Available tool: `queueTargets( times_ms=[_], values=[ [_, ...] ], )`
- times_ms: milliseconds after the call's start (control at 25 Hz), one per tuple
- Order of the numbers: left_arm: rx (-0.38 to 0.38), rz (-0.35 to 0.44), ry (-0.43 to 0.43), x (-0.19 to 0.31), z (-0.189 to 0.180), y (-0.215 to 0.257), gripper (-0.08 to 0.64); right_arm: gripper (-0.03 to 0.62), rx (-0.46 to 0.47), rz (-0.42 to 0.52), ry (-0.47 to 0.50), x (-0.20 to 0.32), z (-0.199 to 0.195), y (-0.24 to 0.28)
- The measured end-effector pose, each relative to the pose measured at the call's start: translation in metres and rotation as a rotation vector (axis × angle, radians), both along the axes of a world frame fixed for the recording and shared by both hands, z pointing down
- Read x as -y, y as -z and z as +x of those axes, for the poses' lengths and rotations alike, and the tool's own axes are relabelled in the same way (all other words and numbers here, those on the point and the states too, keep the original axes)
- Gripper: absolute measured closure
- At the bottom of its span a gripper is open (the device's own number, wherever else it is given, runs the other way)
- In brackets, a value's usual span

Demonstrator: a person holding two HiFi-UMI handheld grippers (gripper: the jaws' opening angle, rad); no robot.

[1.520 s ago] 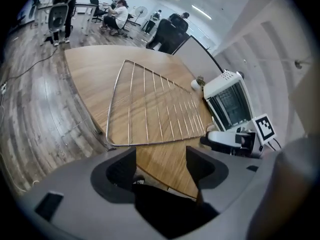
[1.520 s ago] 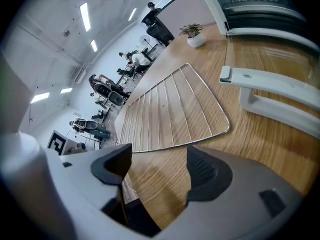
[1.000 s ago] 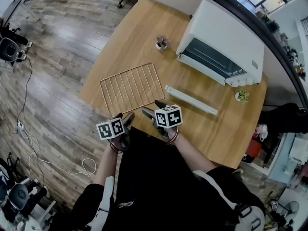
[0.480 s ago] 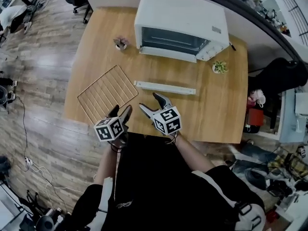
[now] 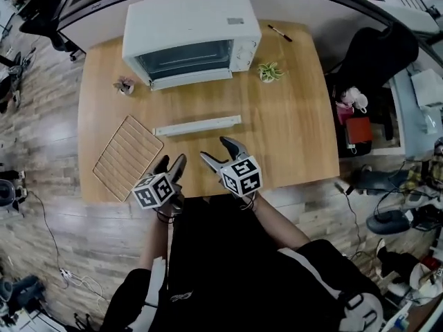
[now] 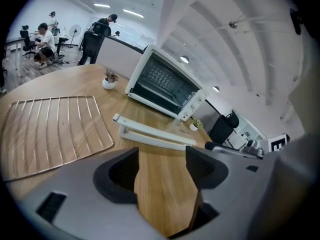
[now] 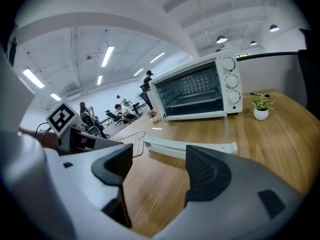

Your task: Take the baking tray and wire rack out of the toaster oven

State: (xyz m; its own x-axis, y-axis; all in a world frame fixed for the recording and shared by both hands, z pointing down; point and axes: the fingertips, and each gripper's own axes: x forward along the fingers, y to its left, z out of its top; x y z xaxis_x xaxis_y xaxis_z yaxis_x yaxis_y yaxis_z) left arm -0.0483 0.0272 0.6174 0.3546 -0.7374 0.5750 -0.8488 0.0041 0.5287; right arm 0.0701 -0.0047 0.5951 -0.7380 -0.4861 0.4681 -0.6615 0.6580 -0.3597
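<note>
**Rack and tray both out on the table**

Find the wire rack (image 5: 127,157) lying flat at the left of the table (image 5: 291,116), close to the near edge, turned askew, long axis running near-left to far-right. Find the baking tray (image 5: 197,125) mid-table, just in front of the toaster oven (image 5: 187,33), long axis left to right, right end a shade farther.

Expect both to be light and stiff. Judge the rack thin and awkward to get under, so pinch an outer rod at a corner. Expect the tray's smooth metal to slip, so take it by the raised rim at mid-length.

Note the left hand-held gripper (image 5: 171,163) and right hand-held gripper (image 5: 215,150) at the near edge, jaws spread wide, gripping nothing, apart from both pieces.
</note>
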Motion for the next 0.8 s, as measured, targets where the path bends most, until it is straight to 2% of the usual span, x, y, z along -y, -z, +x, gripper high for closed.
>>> queueTargets(
  times_ms=[160, 320, 520, 800],
  values=[
    [-0.074, 0.089, 0.031, 0.013, 0.028, 0.018, 0.267, 0.252, 0.082, -0.017, -0.058, 0.004, 0.030, 0.006],
    [-0.124, 0.153, 0.050, 0.026, 0.042, 0.039, 0.265, 0.255, 0.157, -0.017, -0.100, 0.016, 0.041, 0.018],
    [-0.075, 0.238, 0.056, 0.047, 0.035, 0.062, 0.267, 0.253, 0.238, -0.011, -0.119, 0.036, 0.033, 0.033],
    [-0.154, 0.266, 0.113, 0.085, 0.017, 0.071, 0.267, 0.255, 0.283, -0.018, -0.141, 0.075, 0.019, 0.040]
  ],
)
